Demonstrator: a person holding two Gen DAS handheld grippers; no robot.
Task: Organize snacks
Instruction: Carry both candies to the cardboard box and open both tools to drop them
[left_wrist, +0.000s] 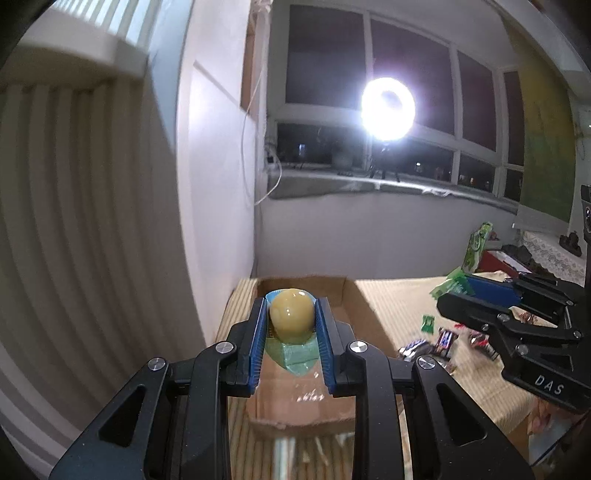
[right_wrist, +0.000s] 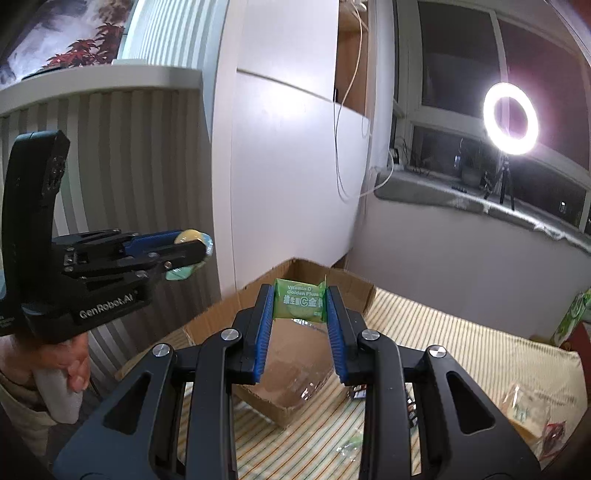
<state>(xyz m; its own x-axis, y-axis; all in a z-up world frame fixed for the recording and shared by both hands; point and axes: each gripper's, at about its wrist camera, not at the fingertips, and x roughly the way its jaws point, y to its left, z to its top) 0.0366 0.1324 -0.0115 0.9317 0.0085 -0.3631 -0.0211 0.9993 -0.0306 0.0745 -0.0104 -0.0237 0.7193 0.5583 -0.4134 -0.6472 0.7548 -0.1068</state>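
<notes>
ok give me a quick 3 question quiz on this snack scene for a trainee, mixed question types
1. True or false: the left gripper is shut on a round yellow candy in a blue-green wrapper.
2. What does the right gripper hold? A) a red chip bag B) a green Golden Plum packet C) nothing
3. Fill in: both grippers hang above an open cardboard ____ on the striped tablecloth.

Key: 1 true; 2 B; 3 box. More loose snack packets lie on the cloth to the right of the box.
</notes>
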